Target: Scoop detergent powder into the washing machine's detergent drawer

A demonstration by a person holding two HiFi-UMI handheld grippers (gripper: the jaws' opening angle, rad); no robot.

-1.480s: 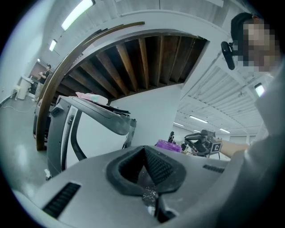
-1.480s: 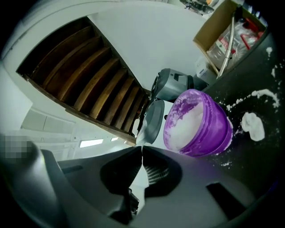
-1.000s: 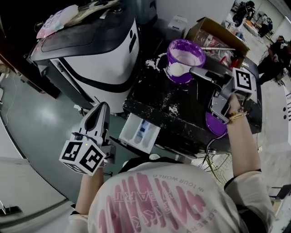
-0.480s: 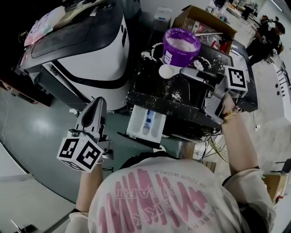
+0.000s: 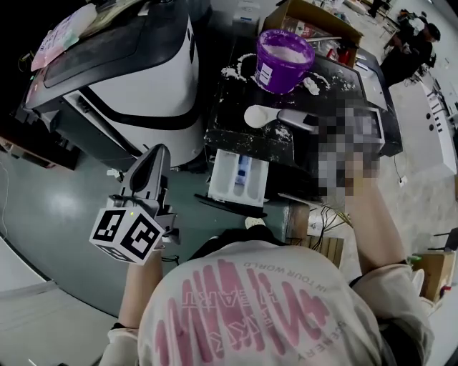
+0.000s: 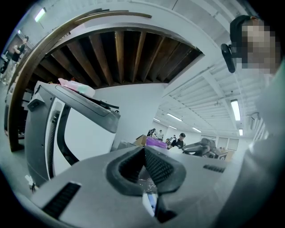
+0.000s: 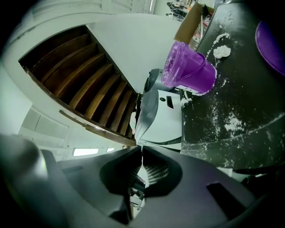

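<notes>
A purple tub [image 5: 283, 57] of white powder stands on the black washing machine top [image 5: 236, 136]; it also shows in the right gripper view [image 7: 187, 69]. My right gripper [image 5: 308, 122] is shut on the handle of a white scoop [image 5: 259, 116], partly under a mosaic patch. The scoop's bowl hangs over the machine's front edge, just above the open white detergent drawer [image 5: 240, 179]. Whether powder fills the bowl I cannot tell. My left gripper [image 5: 159, 151] is shut and empty, left of the drawer, pointing level at the machines. Its closed jaws [image 6: 144, 150] hold nothing.
A white appliance with a dark lid [image 5: 136, 78] stands left of the washing machine. Spilled powder [image 7: 221, 51] lies round the tub, and a purple lid [image 7: 272, 38] lies on the top. A cardboard box [image 5: 315, 16] sits behind. People [image 5: 408, 39] stand far right.
The right gripper has carried the scoop out of the tub and toward me, to the machine's front edge above the drawer. The left gripper has shifted slightly.
</notes>
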